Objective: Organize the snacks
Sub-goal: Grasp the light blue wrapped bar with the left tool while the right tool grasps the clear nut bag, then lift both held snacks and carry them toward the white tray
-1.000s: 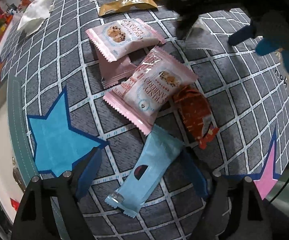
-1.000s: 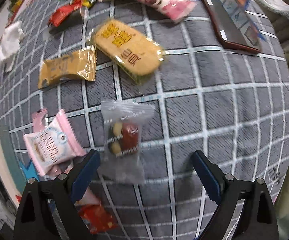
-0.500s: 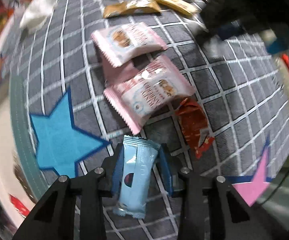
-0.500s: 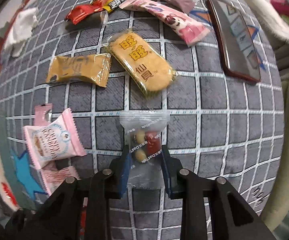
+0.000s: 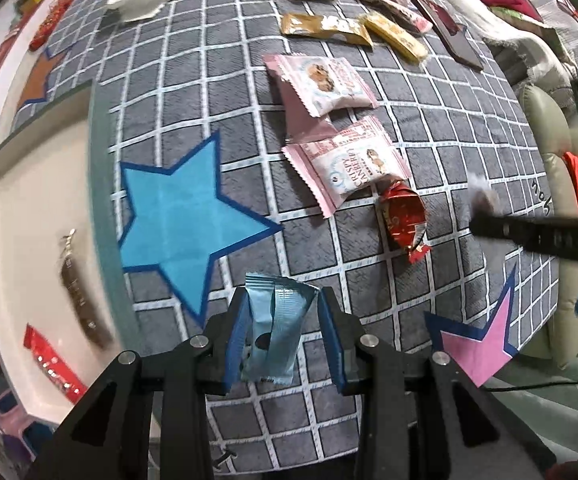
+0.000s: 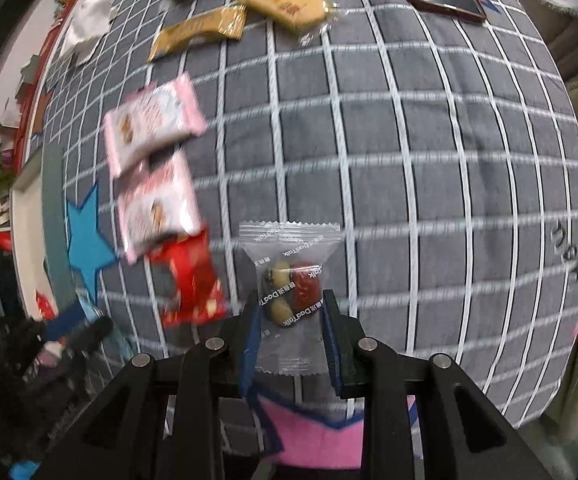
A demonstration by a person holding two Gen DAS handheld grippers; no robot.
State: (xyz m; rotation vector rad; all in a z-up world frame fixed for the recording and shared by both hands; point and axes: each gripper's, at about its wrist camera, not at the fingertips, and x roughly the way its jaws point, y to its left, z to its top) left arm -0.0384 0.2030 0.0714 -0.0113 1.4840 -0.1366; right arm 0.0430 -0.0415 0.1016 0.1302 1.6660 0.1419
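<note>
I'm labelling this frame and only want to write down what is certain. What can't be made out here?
- Left view: the blue packet is crumpled between the left gripper pads, so its print is unreadable.
- Left view: the brown item in the white tray is blurred.
- Right view: the pink packets and red packet are motion-smeared.
- Right view: the clear packet in the right gripper has its lower end behind the pads.
</note>
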